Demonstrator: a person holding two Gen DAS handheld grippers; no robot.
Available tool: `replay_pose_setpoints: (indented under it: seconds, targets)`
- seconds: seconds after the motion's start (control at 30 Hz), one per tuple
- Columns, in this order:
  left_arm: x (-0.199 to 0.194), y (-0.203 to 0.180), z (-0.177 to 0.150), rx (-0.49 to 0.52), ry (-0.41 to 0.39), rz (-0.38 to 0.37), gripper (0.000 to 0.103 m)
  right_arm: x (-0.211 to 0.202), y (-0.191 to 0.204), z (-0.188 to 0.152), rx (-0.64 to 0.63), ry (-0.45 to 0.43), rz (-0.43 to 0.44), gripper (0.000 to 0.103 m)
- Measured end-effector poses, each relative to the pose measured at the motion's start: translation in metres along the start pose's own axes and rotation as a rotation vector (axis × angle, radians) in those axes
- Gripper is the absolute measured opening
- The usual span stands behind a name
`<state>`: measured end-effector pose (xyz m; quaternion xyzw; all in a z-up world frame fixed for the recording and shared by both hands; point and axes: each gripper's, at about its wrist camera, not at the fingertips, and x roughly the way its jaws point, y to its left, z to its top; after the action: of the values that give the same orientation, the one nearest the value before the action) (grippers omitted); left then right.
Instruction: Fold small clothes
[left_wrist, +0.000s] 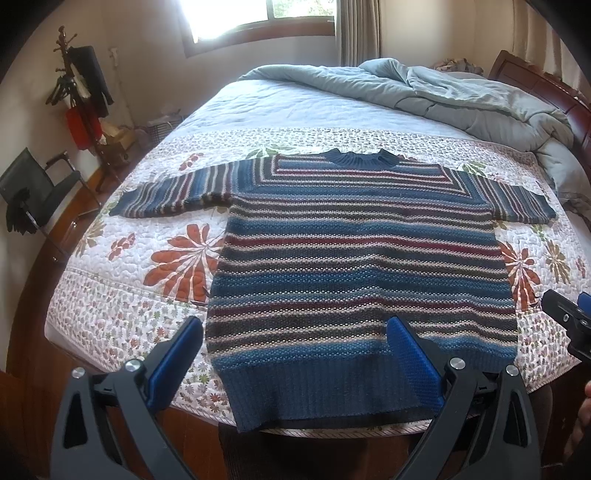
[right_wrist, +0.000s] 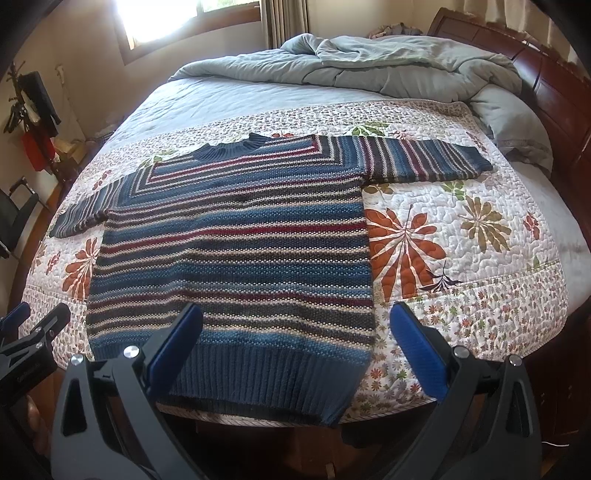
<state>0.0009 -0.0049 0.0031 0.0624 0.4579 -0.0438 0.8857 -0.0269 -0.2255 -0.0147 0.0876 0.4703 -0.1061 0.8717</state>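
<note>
Blue striped sweater (left_wrist: 364, 258) lies flat on the quilt (left_wrist: 147, 280); left claw (left_wrist: 295, 363) and right claw (right_wrist: 297, 350) released.

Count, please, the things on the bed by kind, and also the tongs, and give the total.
Striped sweater: 1
Floral quilt: 1
Grey-blue duvet: 1
Tongs: 2, the left tongs and the right tongs, both open above the sweater's hem
Total: 5
</note>
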Motion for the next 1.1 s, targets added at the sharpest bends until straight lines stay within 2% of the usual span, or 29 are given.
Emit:
replay_pose_setpoints:
  seconds: [1.1]
  targets:
    - [-0.0028,-0.0047,0.0029,0.006,-0.004,-0.008,0.099,-0.0009,-0.0051,0.0035,0.007,0.002,-0.003,0.101]
